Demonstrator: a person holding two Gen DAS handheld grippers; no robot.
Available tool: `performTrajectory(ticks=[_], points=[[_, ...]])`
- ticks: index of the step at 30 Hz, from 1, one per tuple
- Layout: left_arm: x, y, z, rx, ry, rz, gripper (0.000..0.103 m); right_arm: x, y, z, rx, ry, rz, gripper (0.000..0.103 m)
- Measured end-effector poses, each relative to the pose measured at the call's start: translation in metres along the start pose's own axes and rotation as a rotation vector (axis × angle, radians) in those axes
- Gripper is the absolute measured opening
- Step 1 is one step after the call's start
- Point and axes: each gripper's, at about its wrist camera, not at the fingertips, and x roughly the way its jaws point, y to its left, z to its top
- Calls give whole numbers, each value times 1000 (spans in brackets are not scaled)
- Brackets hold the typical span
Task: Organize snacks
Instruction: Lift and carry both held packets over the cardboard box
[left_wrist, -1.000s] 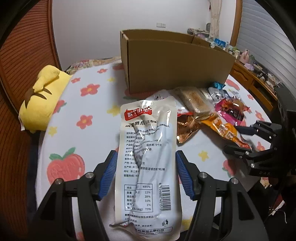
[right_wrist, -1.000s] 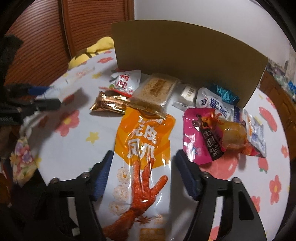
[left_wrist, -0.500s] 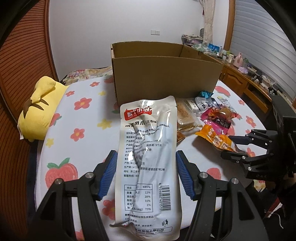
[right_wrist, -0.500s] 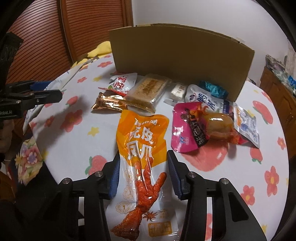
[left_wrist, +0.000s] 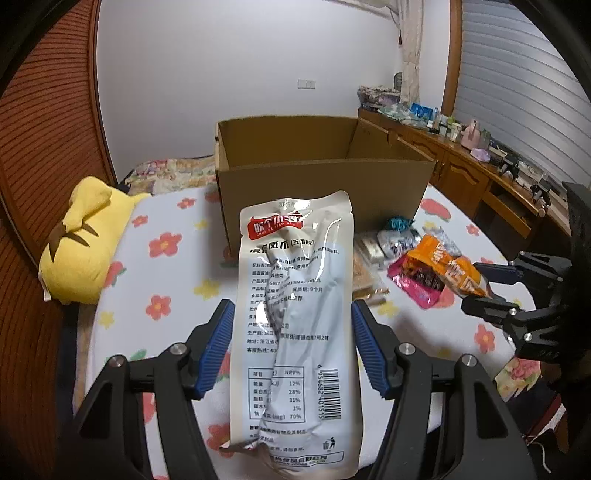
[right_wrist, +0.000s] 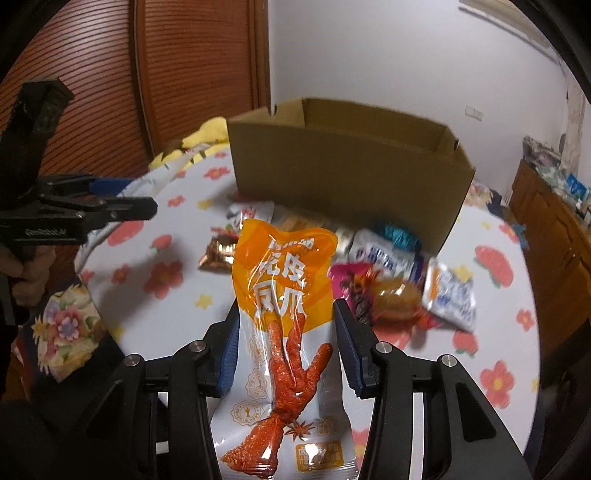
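Two snack packs held up in front of an open box, one in each of my grippers.

My left gripper has its blue fingers pinching a tall white pack: red logo on top, black print, nutrition table and barcode low down. My right gripper pinches an orange pack with a clear window showing a red chicken foot. Both packs stand upright above a bench under a floral cloth. More snacks lie on the cloth just before the box's front wall. A yellow plush sits at the bench's left edge.
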Motion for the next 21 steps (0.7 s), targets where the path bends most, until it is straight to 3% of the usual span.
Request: performTrajectory(ticks=[11,21], points=[[-1,-9,43,55,-62,-7,63,-21,-25,50,-23,-84,-39,47],[20,-9,97,90,-84,-4,63,-1,-57,107,-53,-124,-54,47]])
